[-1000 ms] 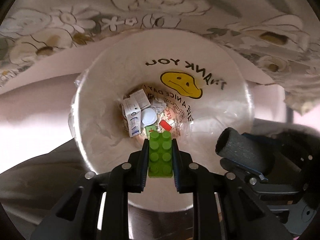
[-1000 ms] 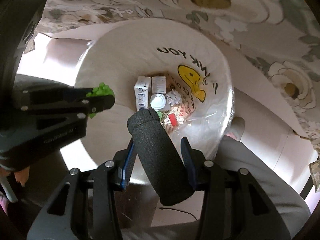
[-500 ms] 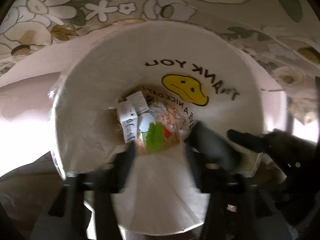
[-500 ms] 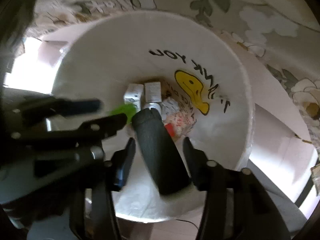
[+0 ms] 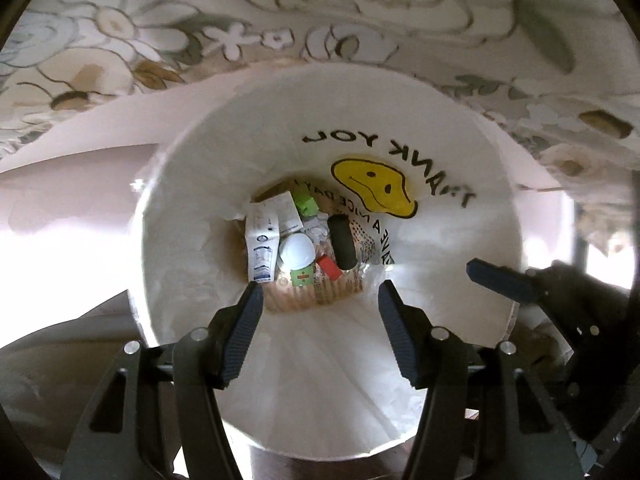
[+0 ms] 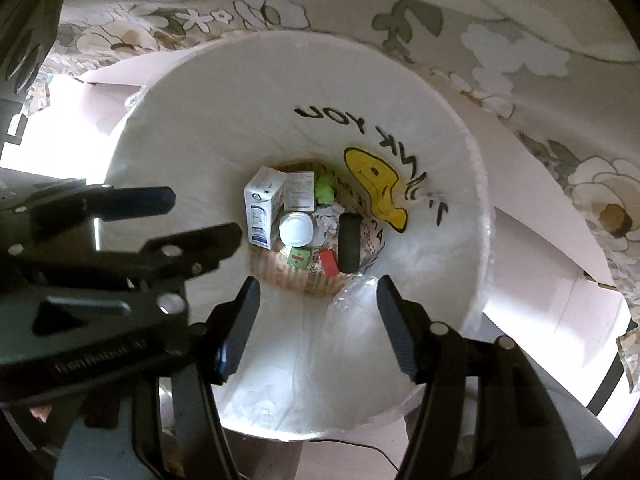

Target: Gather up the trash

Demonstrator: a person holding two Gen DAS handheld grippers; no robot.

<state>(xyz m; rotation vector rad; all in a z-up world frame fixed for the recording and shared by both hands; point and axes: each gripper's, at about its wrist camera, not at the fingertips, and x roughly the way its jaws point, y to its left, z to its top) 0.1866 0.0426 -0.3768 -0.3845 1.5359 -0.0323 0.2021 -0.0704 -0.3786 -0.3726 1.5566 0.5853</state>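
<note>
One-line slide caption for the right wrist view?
Right gripper open above white smiley-print trash bag; black foam cylinder and green toy brick lie inside among cartons.

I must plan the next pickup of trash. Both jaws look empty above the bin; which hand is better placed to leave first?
Neither clearly; I lean right. The left gripper and right gripper both hang open over the bin, the green brick and black cylinder lying inside. No remaining trash is visible, so this is only a guess.
</note>
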